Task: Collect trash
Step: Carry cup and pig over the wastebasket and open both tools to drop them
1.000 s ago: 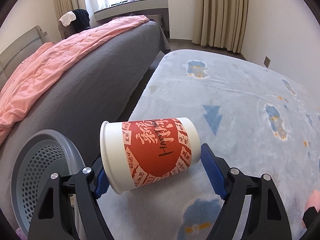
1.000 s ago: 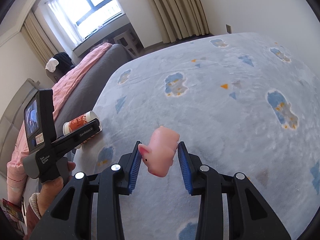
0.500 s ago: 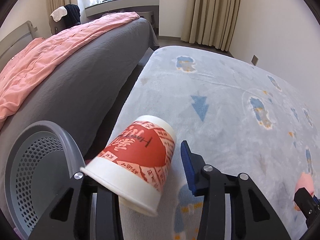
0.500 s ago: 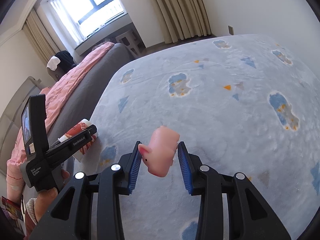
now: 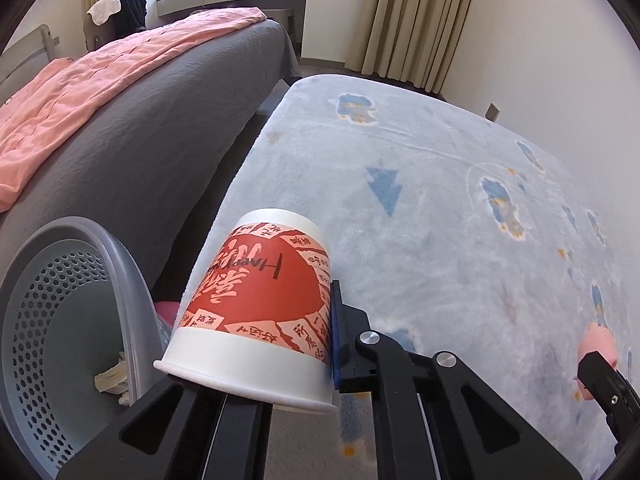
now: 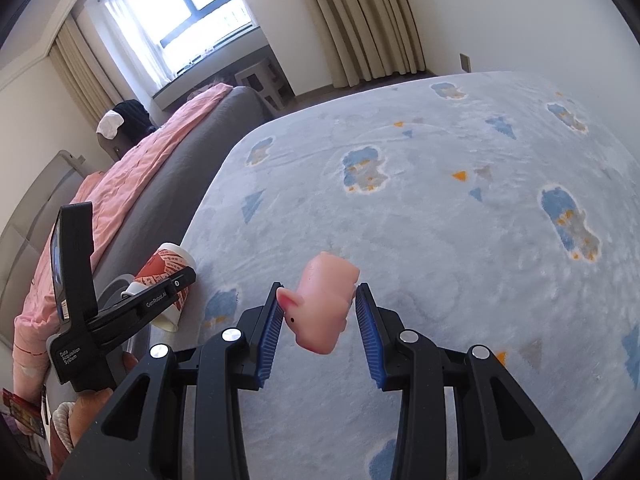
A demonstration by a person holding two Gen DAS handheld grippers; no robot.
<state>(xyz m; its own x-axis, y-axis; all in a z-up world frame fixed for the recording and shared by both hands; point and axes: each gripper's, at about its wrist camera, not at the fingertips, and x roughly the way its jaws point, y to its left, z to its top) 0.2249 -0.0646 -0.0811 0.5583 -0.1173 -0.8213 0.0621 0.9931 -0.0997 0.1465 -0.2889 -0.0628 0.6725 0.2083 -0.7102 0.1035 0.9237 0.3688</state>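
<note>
Left wrist view: the paper cup (image 5: 260,300), white with a red printed band, sits in the left tool (image 5: 326,336). It is tilted, with its open mouth toward the camera at 6 o'clock and its base pointing to 12. The blue pad at 3 o'clock presses on the outside of the cup wall, and the other finger is hidden behind the cup. The jaws have just been closing and now pinch the cup.

At 9 o'clock from the cup, just beside its mouth, is a grey perforated basket (image 5: 116,256). The basket's raised rim stands between the cup and the hollow inside, where a crumpled paper scrap (image 5: 110,376) lies low down. A small magenta patch shows between the rim and the cup, but I cannot tell what it is.

From 10 to 11 o'clock the bed (image 5: 160,140) rises under its grey cover, with a pink blanket (image 5: 100,76) spread over the top. From 1 to 4 o'clock a pale blue rug (image 5: 440,200) with blue patches covers the floor.

In the right wrist view, the right tool (image 6: 320,312) is clamped on a pink toy pig (image 6: 332,280) above the rug. Both blue pads touch the pig's sides. At 9 o'clock from the pig, the left tool lies across the cup, with a person's hand (image 6: 96,404) below it.
</note>
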